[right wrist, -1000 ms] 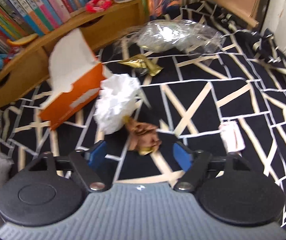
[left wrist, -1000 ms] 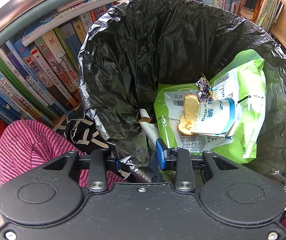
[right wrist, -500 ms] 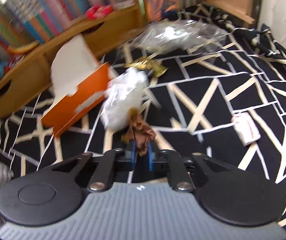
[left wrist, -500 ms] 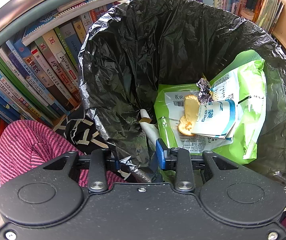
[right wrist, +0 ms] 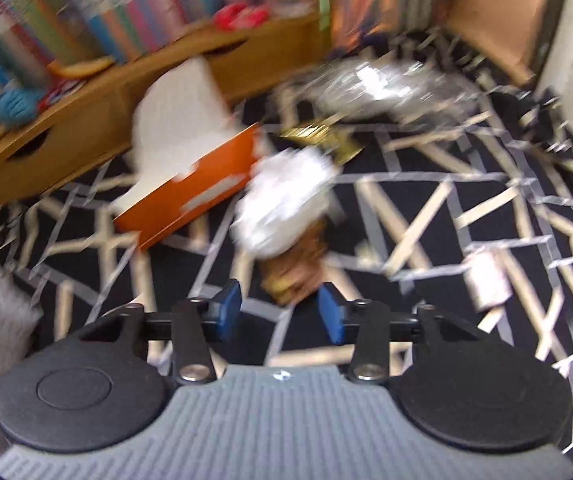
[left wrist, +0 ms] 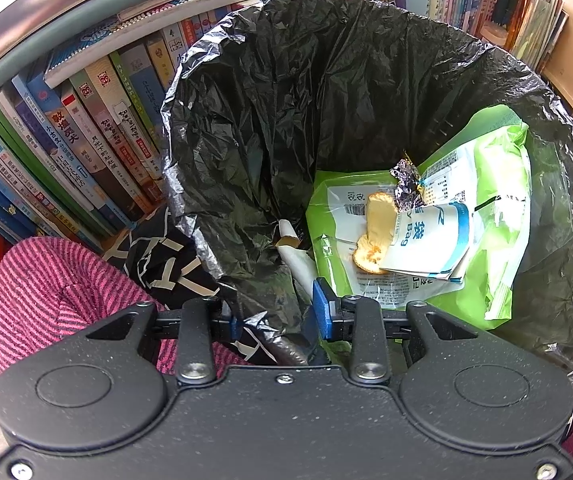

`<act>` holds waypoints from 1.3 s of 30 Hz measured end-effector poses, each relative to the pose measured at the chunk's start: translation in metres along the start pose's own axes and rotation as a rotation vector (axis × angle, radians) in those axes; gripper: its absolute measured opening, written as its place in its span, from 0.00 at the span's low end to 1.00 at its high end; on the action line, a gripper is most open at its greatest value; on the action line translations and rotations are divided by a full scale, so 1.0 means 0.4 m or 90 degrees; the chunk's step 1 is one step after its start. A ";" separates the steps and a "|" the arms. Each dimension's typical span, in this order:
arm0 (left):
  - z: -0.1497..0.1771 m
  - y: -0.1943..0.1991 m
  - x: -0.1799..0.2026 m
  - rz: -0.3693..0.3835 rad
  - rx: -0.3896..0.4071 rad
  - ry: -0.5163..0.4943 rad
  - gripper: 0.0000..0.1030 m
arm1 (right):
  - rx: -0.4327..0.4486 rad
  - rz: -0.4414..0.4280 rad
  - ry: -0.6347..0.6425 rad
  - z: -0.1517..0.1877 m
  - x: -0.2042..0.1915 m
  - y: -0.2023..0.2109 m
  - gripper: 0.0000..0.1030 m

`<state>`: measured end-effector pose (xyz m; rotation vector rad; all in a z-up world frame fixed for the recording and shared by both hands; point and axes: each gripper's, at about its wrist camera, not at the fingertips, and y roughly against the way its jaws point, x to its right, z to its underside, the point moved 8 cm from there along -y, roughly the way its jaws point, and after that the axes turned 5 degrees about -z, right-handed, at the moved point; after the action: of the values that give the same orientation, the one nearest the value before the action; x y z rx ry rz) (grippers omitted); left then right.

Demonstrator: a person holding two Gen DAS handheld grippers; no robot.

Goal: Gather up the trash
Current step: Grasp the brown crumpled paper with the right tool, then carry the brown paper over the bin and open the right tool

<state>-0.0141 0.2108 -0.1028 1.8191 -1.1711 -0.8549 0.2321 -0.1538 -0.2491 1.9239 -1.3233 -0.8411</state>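
Lying just beyond the opening right gripper (right wrist: 279, 312), nothing pressed between its pads, the brown wrapper (right wrist: 296, 266) is seen, while the left gripper (left wrist: 276, 316) is clamped on the bin liner (left wrist: 270, 322).

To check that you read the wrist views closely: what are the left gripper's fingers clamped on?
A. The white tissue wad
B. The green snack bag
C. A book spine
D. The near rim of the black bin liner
D: the left gripper pinches the near rim of the black bin liner; the green snack bag lies loose inside.
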 end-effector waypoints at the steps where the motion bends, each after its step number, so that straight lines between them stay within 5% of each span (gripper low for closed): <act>1: 0.000 -0.001 -0.001 0.000 0.000 0.001 0.30 | 0.013 0.012 -0.006 -0.008 0.016 -0.006 0.59; 10: -0.005 -0.003 0.009 -0.014 -0.006 -0.009 0.30 | 0.044 0.003 -0.036 -0.021 0.055 -0.062 0.66; 11: -0.005 -0.004 0.009 -0.014 -0.006 -0.010 0.30 | 0.040 -0.006 -0.045 -0.018 0.054 -0.066 0.62; 12: -0.005 -0.004 0.010 -0.015 -0.006 -0.010 0.30 | 0.034 -0.019 -0.054 -0.013 0.053 -0.069 0.41; 14: -0.005 -0.004 0.010 -0.015 -0.006 -0.009 0.30 | 0.031 -0.017 -0.057 -0.007 0.049 -0.064 0.25; 21: -0.004 -0.003 0.007 -0.013 -0.003 -0.006 0.30 | -0.012 -0.019 -0.035 0.028 0.011 -0.045 0.23; 32: -0.003 -0.002 0.002 -0.006 0.001 0.004 0.32 | -0.154 -0.056 0.054 0.104 -0.076 0.022 0.23; 39: -0.004 -0.002 0.002 -0.006 0.001 0.007 0.32 | -0.086 -0.093 0.064 0.034 -0.107 0.171 0.23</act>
<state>-0.0121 0.2105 -0.1029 1.8290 -1.1584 -0.8487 0.1726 -0.1344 -0.1962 1.9462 -1.0501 -0.8696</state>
